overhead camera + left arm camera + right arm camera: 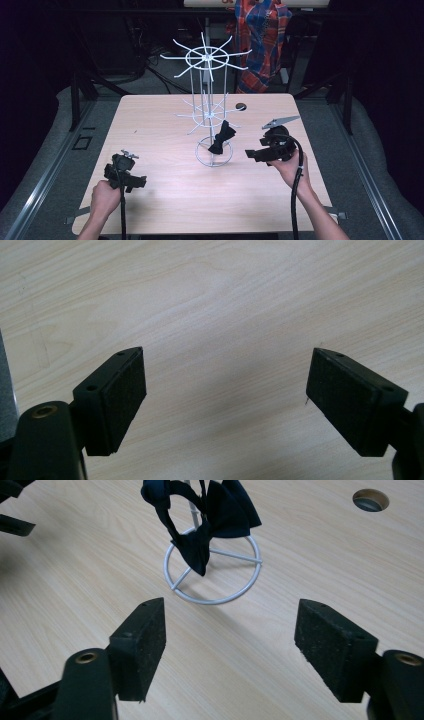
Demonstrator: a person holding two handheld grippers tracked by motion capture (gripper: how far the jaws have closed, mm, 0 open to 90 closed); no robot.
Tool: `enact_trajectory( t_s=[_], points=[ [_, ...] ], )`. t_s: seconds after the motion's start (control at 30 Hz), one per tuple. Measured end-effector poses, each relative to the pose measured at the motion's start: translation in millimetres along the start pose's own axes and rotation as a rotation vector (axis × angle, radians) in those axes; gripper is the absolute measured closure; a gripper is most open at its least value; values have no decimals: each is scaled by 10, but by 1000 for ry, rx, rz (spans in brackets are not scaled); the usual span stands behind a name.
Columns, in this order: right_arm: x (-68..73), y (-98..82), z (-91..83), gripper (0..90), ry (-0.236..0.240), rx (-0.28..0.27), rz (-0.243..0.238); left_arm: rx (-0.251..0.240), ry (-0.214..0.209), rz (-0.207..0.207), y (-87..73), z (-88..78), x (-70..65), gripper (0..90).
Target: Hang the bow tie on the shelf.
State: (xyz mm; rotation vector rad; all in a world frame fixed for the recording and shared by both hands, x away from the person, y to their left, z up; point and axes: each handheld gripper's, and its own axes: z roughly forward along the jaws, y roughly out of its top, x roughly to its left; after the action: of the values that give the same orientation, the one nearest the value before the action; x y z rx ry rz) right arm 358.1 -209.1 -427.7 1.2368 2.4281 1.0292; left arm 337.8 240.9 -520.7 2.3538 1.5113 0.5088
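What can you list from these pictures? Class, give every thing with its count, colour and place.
bow tie: one, dark navy, hanging on the rack's lower arms
wire rack: one, white, two tiers, ring base at table centre
table: one, pale wood, round hole near far edge
checked cloth: one, red and blue, behind table
left gripper: one, black, open, near left edge
right gripper: one, black, open, right of rack

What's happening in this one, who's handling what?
A person at a wooden table holds a two-jaw gripper in each hand. A dark bow tie hangs on the lower tier of a white wire rack standing mid-table. The right gripper is beside the rack, jaws open, nothing between them, pointing toward the bow tie. The left gripper sits low over bare tabletop, jaws open and empty.
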Motion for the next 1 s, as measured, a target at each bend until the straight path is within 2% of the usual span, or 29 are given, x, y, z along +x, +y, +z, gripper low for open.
enact_trajectory(
  t_s=[0.23, 0.4, 0.63, 0.7, 0.9, 1.0],
  points=[
    [-7, -140, -134, 146, 4, 9, -12, -2, 1, 3, -3, -4, 8, 166],
    [-29, -238, -198, 113, 5, 6, -2, -2, 1, 3, -2, -3, 12, 166],
    [-76, -396, -239, 75, -13, 31, 14, -1, 2, 7, 1, -5, 13, 166],
    [-86, -464, -230, 58, -33, 61, 7, -2, 1, 8, 3, -5, 12, 166],
    [-98, -581, -194, 55, -45, 101, 0, 2, 0, 12, 9, -6, 10, 166],
    [-123, -679, -157, 55, -48, 152, -12, 3, -2, 13, 9, -8, 12, 166]
  ],
)
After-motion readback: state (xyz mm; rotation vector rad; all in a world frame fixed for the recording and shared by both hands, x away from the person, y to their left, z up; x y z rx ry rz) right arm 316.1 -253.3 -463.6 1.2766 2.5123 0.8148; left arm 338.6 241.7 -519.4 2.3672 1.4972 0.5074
